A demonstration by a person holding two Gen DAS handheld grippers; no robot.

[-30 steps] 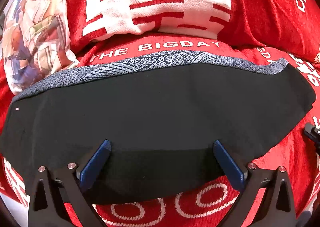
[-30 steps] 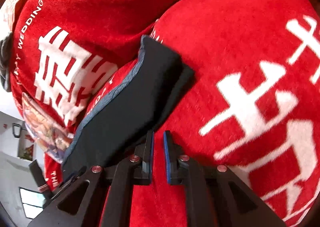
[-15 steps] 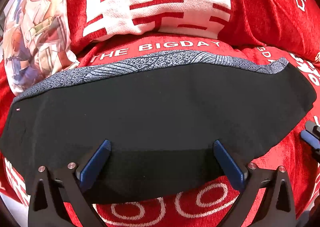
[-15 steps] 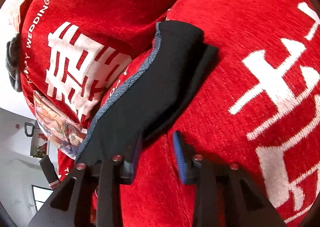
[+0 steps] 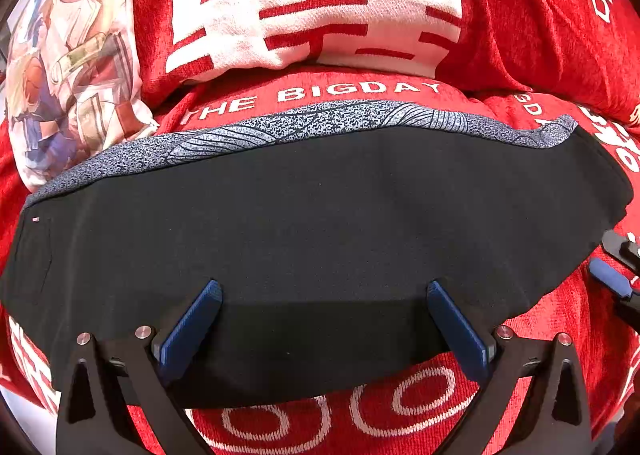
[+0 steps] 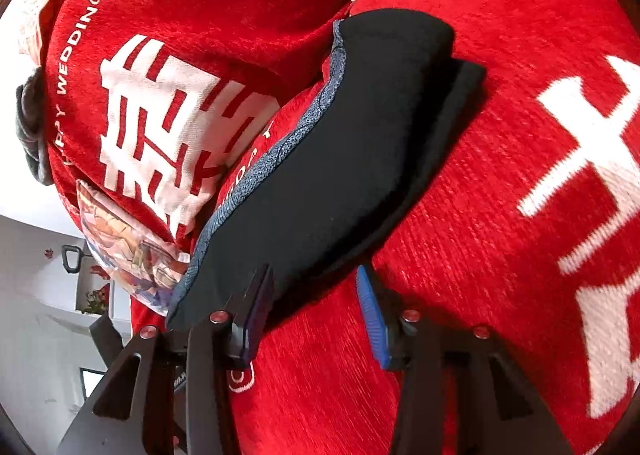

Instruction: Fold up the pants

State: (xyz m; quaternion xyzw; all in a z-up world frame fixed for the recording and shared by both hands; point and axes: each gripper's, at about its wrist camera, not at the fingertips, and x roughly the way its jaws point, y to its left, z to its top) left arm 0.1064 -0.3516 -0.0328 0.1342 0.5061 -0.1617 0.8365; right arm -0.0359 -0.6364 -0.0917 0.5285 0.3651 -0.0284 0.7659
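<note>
— What have you got on the left wrist camera?

— I see the pants (image 5: 320,239) lying folded into a long black band across the red blanket (image 5: 520,383), with a grey patterned strip along the far edge. My left gripper (image 5: 324,319) hangs over the near edge of the band, jaws spread wide. The blue pads (image 5: 188,325) stand well apart, with the black cloth between them, but I cannot see them pinching it.

— And behind the pants?

— A red-and-white cushion (image 5: 312,3) leans at the back, and a printed pillow (image 5: 68,67) sits at the far left. White letters on the blanket read "THE BIGDAY" just beyond the grey strip.

— Right side?

— On the right wrist camera, my right gripper (image 6: 316,311) is at the end of the folded pants (image 6: 340,159). Its jaws are opening. One pad sits against the edge of the black cloth, the other over bare red blanket (image 6: 500,215). Nothing is clamped between them; only the blanket shows in the gap.

— Can you see that gripper from the left?

— Only a bit of it, at the right edge of the left view: a blue pad and black frame (image 5: 618,275), just beside the end of the pants.

— How does that end look?

— Layered, with the top fold lying slightly short of the one under it.
</note>
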